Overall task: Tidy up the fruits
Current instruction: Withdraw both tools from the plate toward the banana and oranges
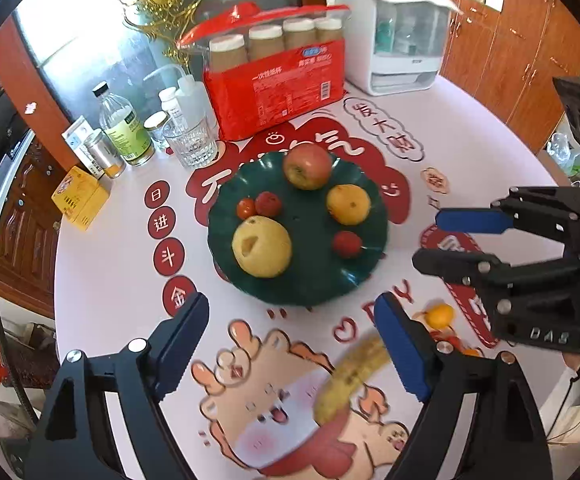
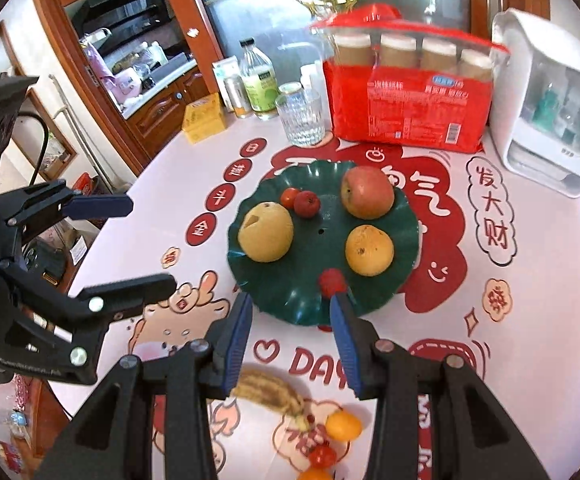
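A dark green plate (image 1: 310, 276) (image 2: 322, 248) holds a red apple (image 1: 308, 166), an orange (image 1: 348, 204), a yellow pear (image 1: 261, 246) and three small red fruits. On the tablecloth in front of the plate lie a spotted banana (image 1: 350, 376) (image 2: 265, 392), a small orange fruit (image 1: 440, 315) (image 2: 344, 426) and a small red tomato (image 2: 322, 456). My left gripper (image 1: 292, 344) (image 2: 151, 242) hangs wide open above the banana, holding nothing. My right gripper (image 2: 290, 304) (image 1: 426, 240) hovers at the plate's near rim, its jaws a little apart and empty.
Behind the plate stand a red pack of paper cups (image 1: 277, 92), a ribbed glass (image 1: 191, 144), several bottles (image 1: 123, 128), a yellow box (image 1: 79, 198) and a white appliance (image 1: 402, 40). The round table's edge curves down the left, with wooden cabinets beyond.
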